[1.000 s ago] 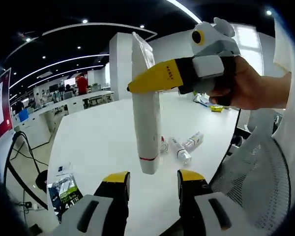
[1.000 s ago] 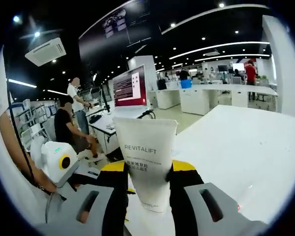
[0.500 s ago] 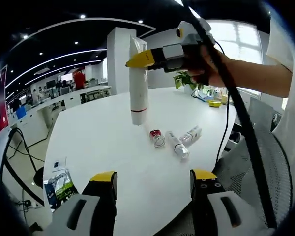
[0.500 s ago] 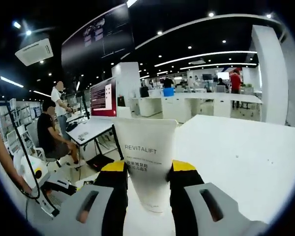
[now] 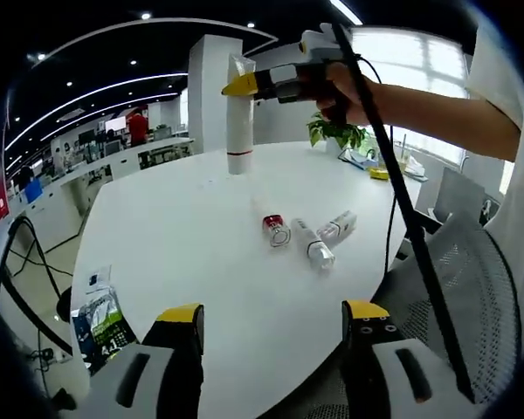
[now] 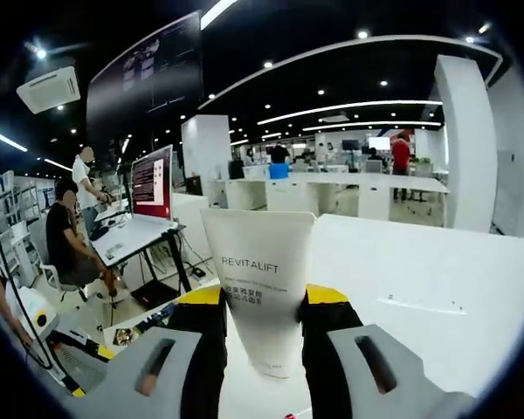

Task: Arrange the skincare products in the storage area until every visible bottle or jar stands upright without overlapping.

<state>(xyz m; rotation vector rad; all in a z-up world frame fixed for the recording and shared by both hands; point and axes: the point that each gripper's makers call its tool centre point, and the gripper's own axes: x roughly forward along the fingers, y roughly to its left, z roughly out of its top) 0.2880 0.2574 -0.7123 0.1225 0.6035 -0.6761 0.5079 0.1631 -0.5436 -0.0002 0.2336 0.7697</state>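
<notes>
White tube front: "REVITALIFT"; smaller print beneath unreadable.

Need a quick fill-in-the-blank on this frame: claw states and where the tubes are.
1. The right claw is shut on a white tube printed with the word ____.
2. The left claw is ____, with nothing between its jaws.
3. The small tubes on the white table are lying ____, not upright.
4. The held tube hangs with its red-banded cap end pointing ____.

Missing words: REVITALIFT; open; down; down

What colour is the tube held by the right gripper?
White, with dark "REVITALIFT" lettering; the tube shows best in the right gripper view.
</notes>
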